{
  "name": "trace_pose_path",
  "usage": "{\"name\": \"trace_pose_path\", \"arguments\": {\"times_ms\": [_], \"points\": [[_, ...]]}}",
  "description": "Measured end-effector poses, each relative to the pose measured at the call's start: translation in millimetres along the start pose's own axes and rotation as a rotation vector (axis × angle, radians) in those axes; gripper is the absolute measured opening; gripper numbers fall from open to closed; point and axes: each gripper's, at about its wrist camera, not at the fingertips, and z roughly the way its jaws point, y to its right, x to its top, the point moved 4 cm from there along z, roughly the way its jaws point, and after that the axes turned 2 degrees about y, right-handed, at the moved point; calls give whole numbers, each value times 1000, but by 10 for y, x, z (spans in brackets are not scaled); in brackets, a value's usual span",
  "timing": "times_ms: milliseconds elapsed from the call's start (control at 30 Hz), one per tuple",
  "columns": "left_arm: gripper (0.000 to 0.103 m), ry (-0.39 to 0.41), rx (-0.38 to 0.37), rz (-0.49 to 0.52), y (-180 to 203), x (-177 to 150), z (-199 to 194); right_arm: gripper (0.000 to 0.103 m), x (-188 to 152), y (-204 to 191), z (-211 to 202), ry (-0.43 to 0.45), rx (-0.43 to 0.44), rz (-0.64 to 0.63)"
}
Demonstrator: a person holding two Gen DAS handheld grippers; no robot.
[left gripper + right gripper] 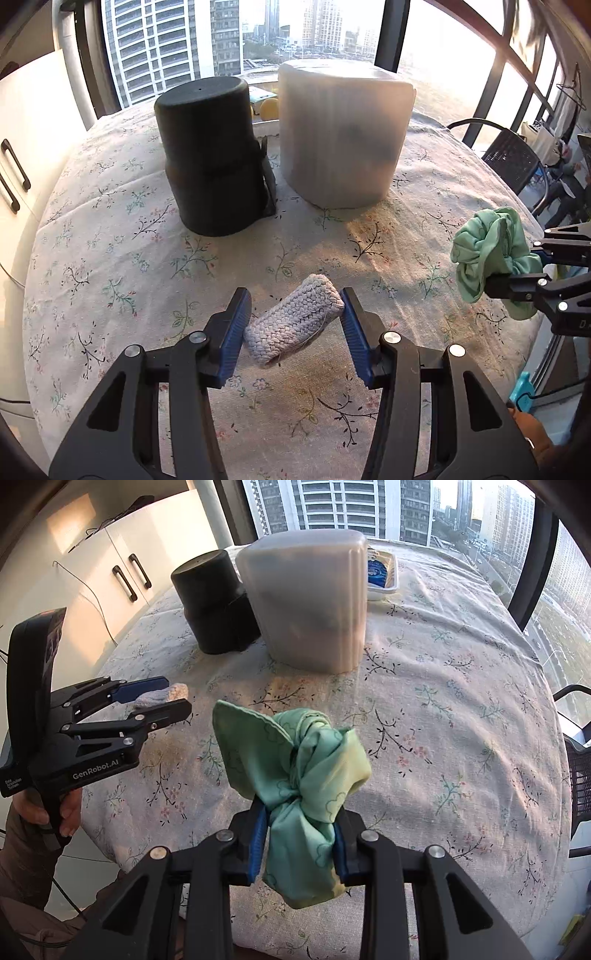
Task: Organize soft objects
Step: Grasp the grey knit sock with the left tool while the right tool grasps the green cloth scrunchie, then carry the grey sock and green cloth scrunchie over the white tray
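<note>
1. I am holding my left tool (295,328) over the round surface with its flowered cloth (110,258), and its blue pads are pressing on the two ends of the small grey knitted pouch (293,319), so I am gripping it; in the right wrist view the pouch seems to be hanging just clear of the cloth, though I cannot be sure

2. I am clenching my right tool (300,843) hard on the crumpled mint-green cloth scrunchie (295,771), which is bunching up above the jaws and hanging off the surface

3. Both soft things are therefore sitting in my tools, near the front edge of the surface and well apart from each other, one on each side

4. Two containers are standing upside down at the far side, just beside each other: a tall black plastic cylinder (218,158) and a wider frosted translucent tub (343,133) with something dark dimly showing inside it

5. I am judging the task as under way but far from done: both pieces are picked up, neither is put away yet, and where each belongs the views are not showing

6. No other loose soft pieces are showing on the cloth
</note>
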Motion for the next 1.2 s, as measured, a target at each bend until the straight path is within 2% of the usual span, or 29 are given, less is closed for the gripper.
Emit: {"name": "trace_pose_path", "arguments": {"times_ms": [400,567,733,967,1067,1200], "points": [[47,19,83,-121,-597,46,3,32,357,691,79,-9,-86,93],[47,19,166,-130,-931,138,47,32,547,948,199,-29,-98,121],[47,-1,216,-190,-1363,246,154,32,800,1192,307,-40,-99,152],[47,25,261,-270,-1944,711,255,32,1366,1492,403,-26,-118,163],[47,41,247,-298,-2105,998,355,32,1689,1592,455,-20,-136,148],[47,56,188,-337,-2212,1397,516,32,2149,1644,548,-15,-126,133]]}}
